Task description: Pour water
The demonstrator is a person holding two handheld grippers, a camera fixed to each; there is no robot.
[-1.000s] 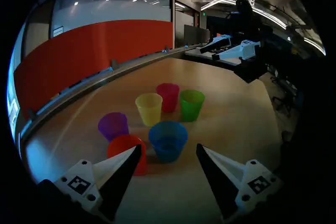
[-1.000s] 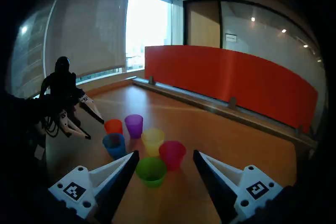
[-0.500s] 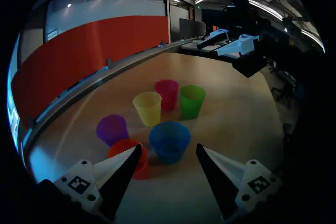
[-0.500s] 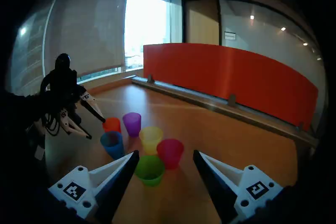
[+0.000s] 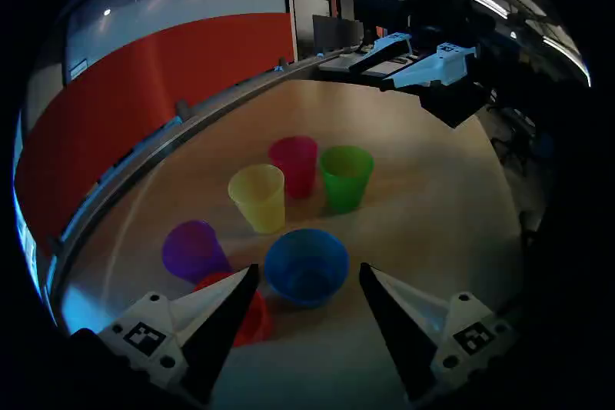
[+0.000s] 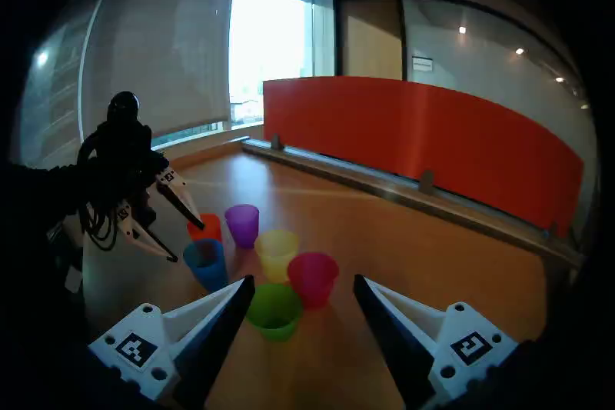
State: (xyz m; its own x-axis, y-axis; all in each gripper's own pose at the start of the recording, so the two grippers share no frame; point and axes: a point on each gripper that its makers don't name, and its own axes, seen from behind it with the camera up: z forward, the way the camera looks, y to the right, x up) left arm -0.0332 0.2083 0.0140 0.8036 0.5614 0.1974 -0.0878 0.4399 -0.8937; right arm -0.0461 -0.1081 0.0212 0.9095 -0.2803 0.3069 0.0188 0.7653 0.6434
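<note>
Hovering open, the left gripper (image 5: pixel 307 267) faces the blue cup (image 5: pixel 306 287), nearest of 6 at the middle of the tabletop (image 5: pixel 438 202), and ought to close squarely on it, clear of the red cup (image 5: pixel 257 316) alongside, while the right gripper (image 6: pixel 304 279) hangs open.

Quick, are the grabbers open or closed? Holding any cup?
Left gripper: open, holding nothing.
Right gripper: open, holding nothing.
</note>
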